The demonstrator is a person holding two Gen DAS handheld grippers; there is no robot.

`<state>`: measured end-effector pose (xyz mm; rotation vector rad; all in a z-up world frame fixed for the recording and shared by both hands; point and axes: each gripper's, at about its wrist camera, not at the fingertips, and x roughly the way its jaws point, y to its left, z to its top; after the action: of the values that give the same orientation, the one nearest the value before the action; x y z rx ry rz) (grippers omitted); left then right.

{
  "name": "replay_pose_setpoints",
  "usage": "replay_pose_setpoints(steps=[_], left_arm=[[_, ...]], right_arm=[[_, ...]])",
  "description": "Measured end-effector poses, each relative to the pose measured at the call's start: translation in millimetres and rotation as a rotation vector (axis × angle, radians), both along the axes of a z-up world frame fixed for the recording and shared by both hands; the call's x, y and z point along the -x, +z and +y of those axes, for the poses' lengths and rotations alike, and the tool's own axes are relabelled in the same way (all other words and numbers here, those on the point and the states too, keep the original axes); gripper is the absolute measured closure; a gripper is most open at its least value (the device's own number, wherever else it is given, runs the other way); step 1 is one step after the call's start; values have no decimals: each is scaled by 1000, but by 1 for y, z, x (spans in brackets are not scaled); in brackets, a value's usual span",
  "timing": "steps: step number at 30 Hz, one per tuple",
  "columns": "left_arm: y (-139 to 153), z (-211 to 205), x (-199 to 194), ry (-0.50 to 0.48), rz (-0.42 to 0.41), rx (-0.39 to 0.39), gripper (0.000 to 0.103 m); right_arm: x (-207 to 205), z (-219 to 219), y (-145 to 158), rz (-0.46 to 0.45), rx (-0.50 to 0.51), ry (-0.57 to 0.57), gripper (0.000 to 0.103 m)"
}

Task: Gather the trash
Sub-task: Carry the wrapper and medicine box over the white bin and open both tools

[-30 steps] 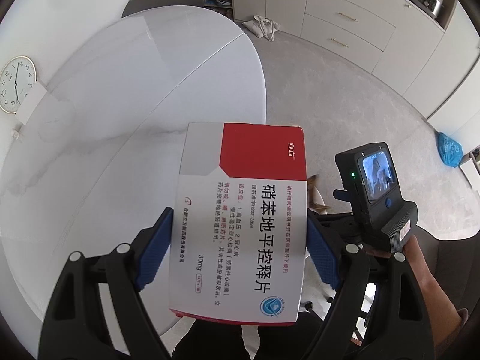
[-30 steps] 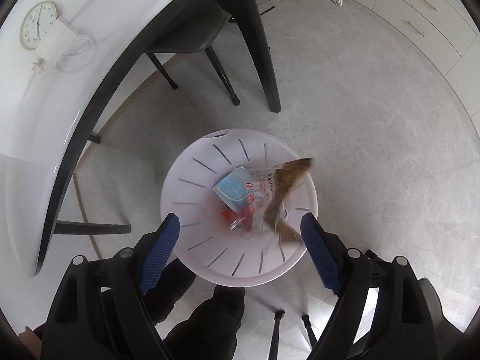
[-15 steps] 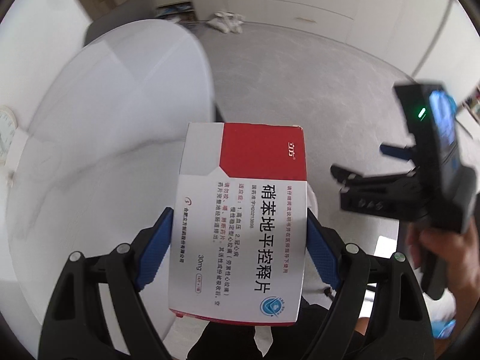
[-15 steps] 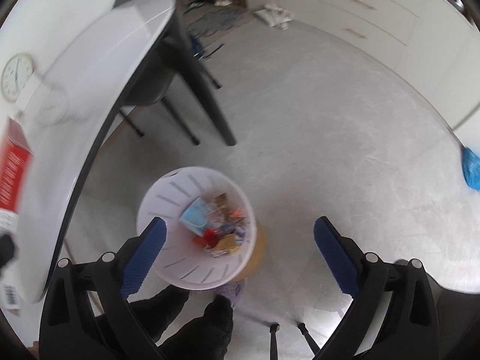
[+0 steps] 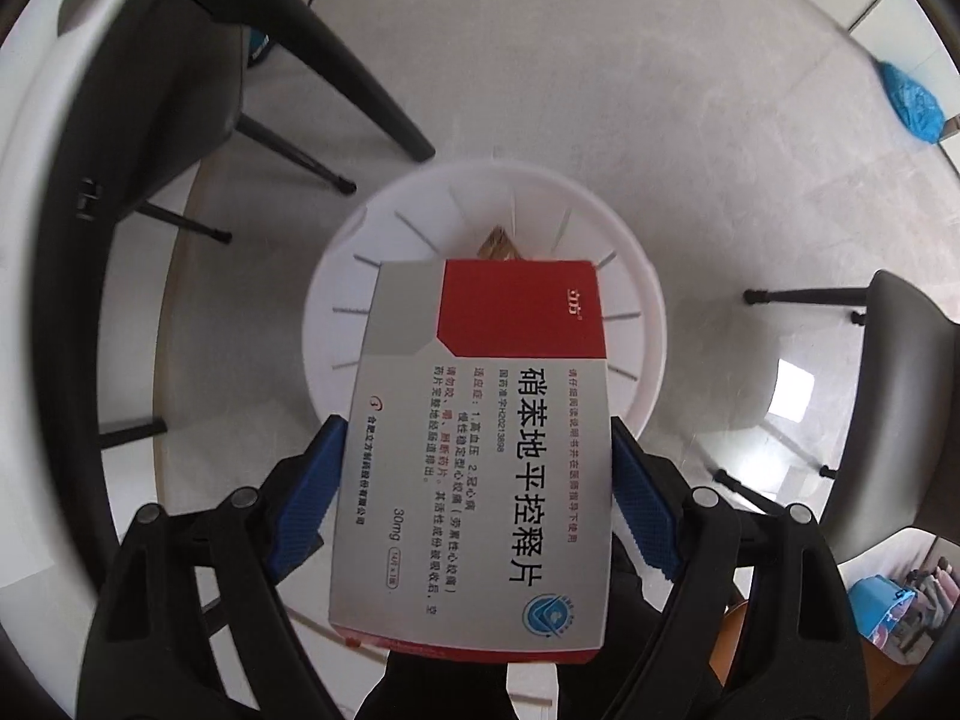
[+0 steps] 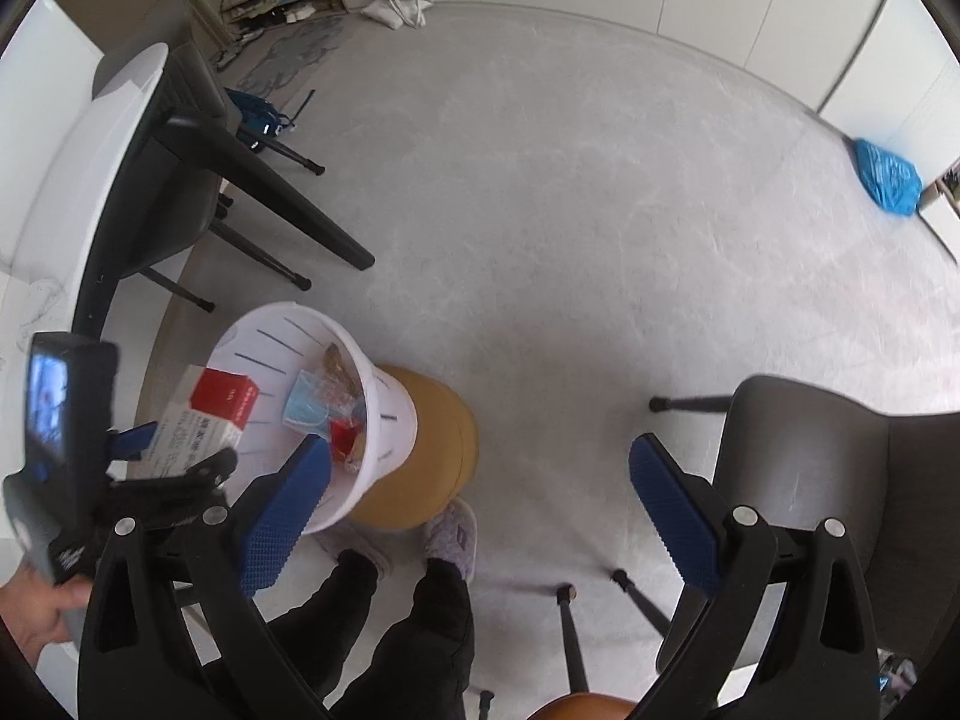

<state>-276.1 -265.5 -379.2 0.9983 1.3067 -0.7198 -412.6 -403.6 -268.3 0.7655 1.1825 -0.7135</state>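
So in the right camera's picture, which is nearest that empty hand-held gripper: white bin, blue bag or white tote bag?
1. White bin, just beside the right hand-held gripper's left finger.
2. Blue bag, far right on the floor.
3. White tote bag, farthest, by the cabinets.

Black claw [image 5: 474, 492] frames, blue ribbed pads [image 6: 672, 516], silver screws; black trousers [image 6: 420, 648], grey slippers [image 6: 453, 534]

there were two grippers, the left gripper [image 5: 474, 480] and the right gripper [image 6: 480, 480], one medicine box [image 5: 480, 450], one white bin [image 6: 384, 414], one table [image 6: 90, 180], two dark chairs and one blue bag [image 6: 888, 177].
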Motion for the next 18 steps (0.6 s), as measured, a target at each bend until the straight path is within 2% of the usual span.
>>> replay_pose_setpoints(steps=[4, 6, 18], left_arm=[[-19, -7, -1, -16, 0, -37, 23], [-21, -12, -2, -17, 6, -42, 18], [-9, -20, 6, -38, -3, -8, 16]], right_arm=[[2, 5, -11, 22, -28, 4, 4], [1, 7, -10, 27, -34, 12, 4], [-5, 14, -8, 30, -24, 23, 4]])
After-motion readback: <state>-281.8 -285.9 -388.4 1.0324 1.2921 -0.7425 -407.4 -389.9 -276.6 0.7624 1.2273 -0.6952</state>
